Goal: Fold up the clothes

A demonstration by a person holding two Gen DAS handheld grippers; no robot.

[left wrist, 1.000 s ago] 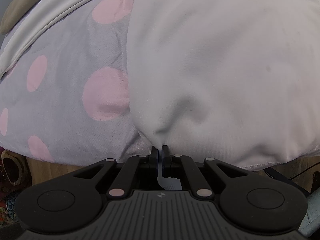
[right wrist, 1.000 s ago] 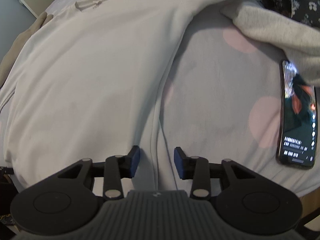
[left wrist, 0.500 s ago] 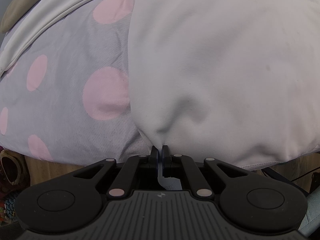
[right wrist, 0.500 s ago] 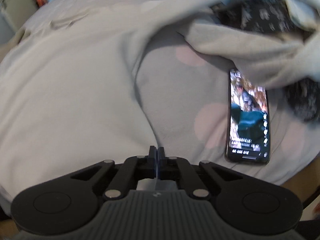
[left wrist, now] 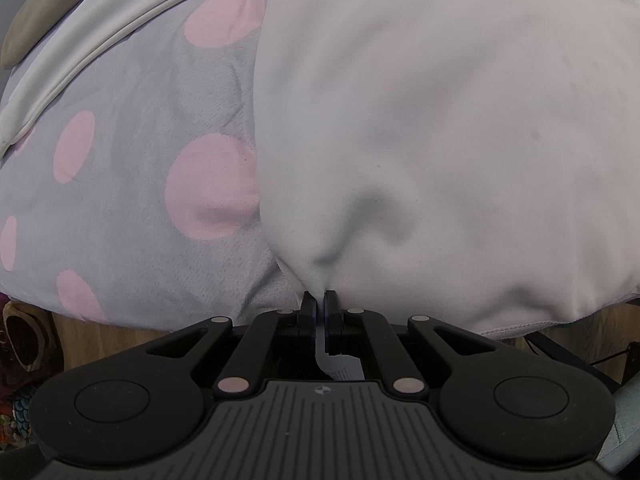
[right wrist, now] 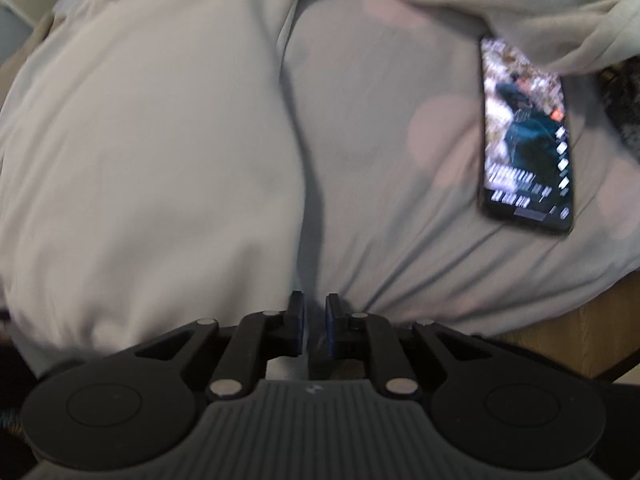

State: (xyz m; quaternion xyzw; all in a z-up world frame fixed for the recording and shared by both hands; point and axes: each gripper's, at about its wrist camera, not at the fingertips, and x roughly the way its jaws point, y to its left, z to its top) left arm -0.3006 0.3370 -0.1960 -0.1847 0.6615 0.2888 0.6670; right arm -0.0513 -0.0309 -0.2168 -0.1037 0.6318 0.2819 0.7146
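Left gripper (left wrist: pixel 319 300): you pinch the hem corner of the pale garment (left wrist: pixel 440 128) between pressed-together pads, pointing straight down, likely to anchor that corner for a fold.
Right gripper (right wrist: pixel 315 312): jaws narrowly apart and opening; the garment's edge lies at the gap, but blur hides whether the pads press it.
Garment: spread over the dotted blanket (left wrist: pixel 120 152), from 9 to 12 o'clock of your right gripper.
Obstacles: a lit phone (right wrist: pixel 524 132) at 2 o'clock, well apart; a grey cloth (right wrist: pixel 520 12) overlapping its top.
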